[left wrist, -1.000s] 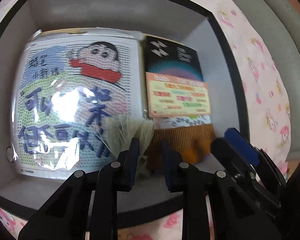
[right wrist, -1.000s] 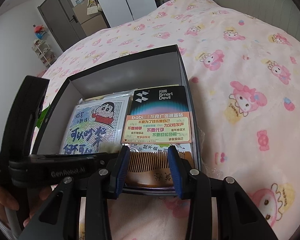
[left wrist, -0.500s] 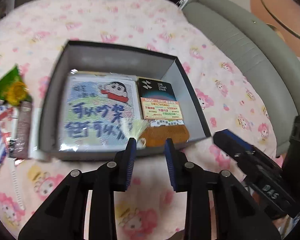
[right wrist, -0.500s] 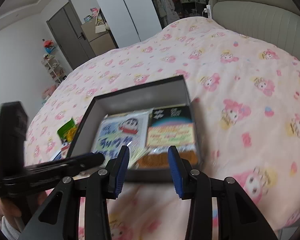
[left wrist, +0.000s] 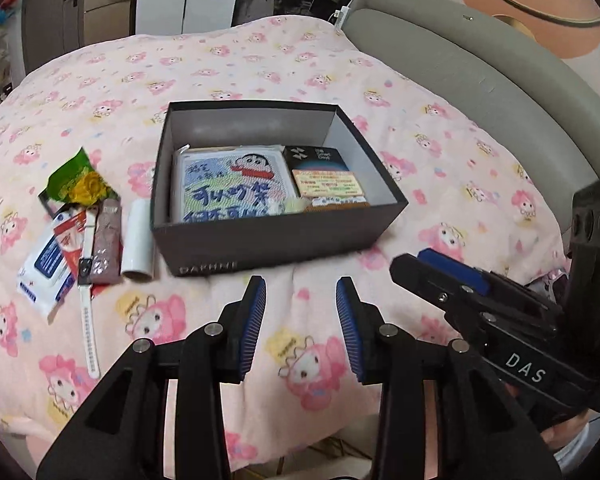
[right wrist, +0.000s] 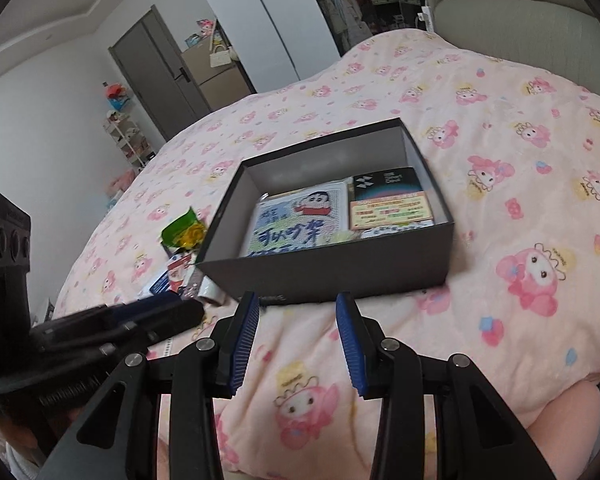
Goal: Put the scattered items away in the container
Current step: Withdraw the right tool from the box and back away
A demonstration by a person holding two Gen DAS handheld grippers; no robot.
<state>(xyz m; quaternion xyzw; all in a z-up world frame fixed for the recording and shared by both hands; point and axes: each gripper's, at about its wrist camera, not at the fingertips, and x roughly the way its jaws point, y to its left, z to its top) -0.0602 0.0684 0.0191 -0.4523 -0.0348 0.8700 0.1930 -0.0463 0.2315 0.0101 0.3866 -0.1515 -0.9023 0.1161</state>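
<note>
- Opening with nothing between its blue pads, the left gripper (left wrist: pixel 300 308) is hovering over the pink cartoon-print blanket (left wrist: pixel 300 60).
- Gaping empty, the right gripper (right wrist: pixel 298 332) is hanging alongside.
- Sitting just beyond is the dark rectangular cardboard box (left wrist: pixel 276 240), part-filled.
- Lying left of it are the scattered packets (left wrist: pixel 52 256), a white roll (left wrist: pixel 138 236) and a white strap (left wrist: pixel 90 320).

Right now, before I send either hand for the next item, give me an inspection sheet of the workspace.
Surface: pink cartoon-print blanket on a bed.
Job's things: open dark box holds a cartoon-print pack, a black card pack and a brown comb.
Clutter: outside the box on its left lie a white roll, a brown sachet, a white watch, white-blue packets and a green-yellow wrapper.
Grippers: left gripper opening, nothing between its fingers; right gripper open, empty.
Cables: nothing seen.
Surroundings: grey headboard, grey door.
</note>
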